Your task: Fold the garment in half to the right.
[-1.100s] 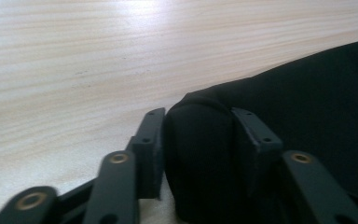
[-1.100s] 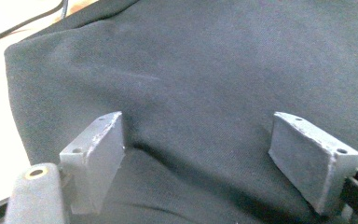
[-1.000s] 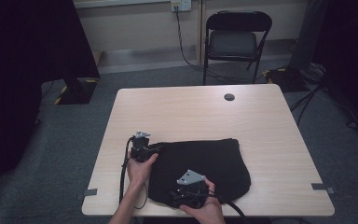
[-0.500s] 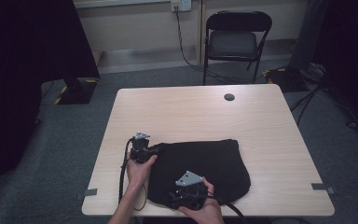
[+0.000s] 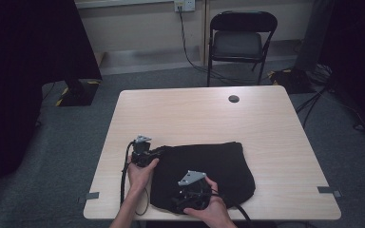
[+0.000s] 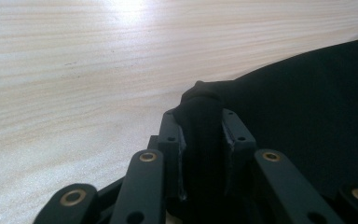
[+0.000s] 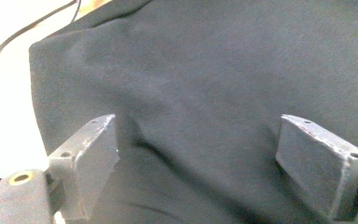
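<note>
The left tool (image 6: 200,140) has just been closing; its jaws now pinch a bunched fold at the upper left corner of the black cloth (image 5: 204,171). The right tool (image 7: 209,158) has just been opening; its jaws stand wide apart over the cloth's near edge, with fabric between them but no pad pressing on it. Judged progress: one corner is secured, while the second grip remains outstanding. The cloth lies mostly flat on the bench (image 5: 195,114), at its near side.

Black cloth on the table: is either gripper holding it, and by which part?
The left gripper is shut on a bunched corner of the black cloth. The right gripper stands open over the cloth, gripping nothing.
</note>
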The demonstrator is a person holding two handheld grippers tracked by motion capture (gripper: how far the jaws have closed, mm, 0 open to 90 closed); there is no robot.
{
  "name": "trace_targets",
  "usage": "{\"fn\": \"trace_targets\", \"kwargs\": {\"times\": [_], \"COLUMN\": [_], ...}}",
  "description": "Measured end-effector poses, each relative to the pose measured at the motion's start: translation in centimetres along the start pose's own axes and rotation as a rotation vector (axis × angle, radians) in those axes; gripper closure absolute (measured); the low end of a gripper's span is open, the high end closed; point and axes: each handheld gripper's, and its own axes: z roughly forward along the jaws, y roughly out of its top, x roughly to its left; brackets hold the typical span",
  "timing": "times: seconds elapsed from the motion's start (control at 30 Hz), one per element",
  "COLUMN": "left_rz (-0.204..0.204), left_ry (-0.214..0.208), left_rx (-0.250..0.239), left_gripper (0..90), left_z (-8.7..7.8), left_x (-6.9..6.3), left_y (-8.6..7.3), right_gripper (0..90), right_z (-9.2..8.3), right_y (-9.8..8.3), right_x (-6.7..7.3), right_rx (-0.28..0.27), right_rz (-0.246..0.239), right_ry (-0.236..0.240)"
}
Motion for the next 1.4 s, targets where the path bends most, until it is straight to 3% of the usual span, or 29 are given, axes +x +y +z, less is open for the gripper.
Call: {"fn": "trace_targets", "kwargs": {"times": [0.17, 0.33, 0.47, 0.67, 0.8, 0.83, 1.0, 1.1, 1.4], "left_rz": [-0.001, -0.004, 0.014, 0.009, 0.003, 0.005, 0.012, 0.026, 0.040], "left_ry": [-0.005, -0.026, -0.038, -0.047, -0.053, -0.054, -0.061, -0.071, -0.093], "left_rx": [-0.005, -0.024, -0.052, -0.057, -0.062, -0.061, -0.066, -0.074, -0.070], "left_gripper": [74.4, 74.3, 74.3, 73.8, 73.8, 73.8, 73.8, 73.8, 73.8], "left_z": [-0.2, -0.8, -1.5, -1.7, -1.9, -2.0, -2.1, -2.3, -2.2], "left_x": [0.0, -0.4, -1.2, -1.2, -1.1, -1.1, -1.2, -1.3, -1.2], "left_y": [0.0, 0.3, 0.8, 0.9, 1.0, 1.0, 1.2, 1.4, 1.5], "right_gripper": [8.4, 7.0, 7.9, 6.6, 6.7, 6.4, 6.2, 6.0, 4.4], "right_z": [-0.7, -1.7, -1.7, -0.4, 0.9, 1.9, 3.1, 4.2, 4.5], "right_y": [0.5, 1.3, 1.7, 2.8, 3.6, 4.2, 4.6, 4.5, 4.7], "right_x": [-1.4, -3.4, -5.2, -7.0, -8.3, -9.3, -10.4, -11.8, -12.1], "right_rx": [-0.017, -0.057, -0.117, -0.105, -0.095, -0.077, -0.063, -0.048, -0.033], "right_rz": [0.003, -0.001, 0.027, 0.014, 0.032, 0.050, 0.082, 0.142, 0.176], "right_ry": [0.021, -0.001, -0.036, -0.042, -0.059, -0.058, -0.055, -0.034, -0.018]}}
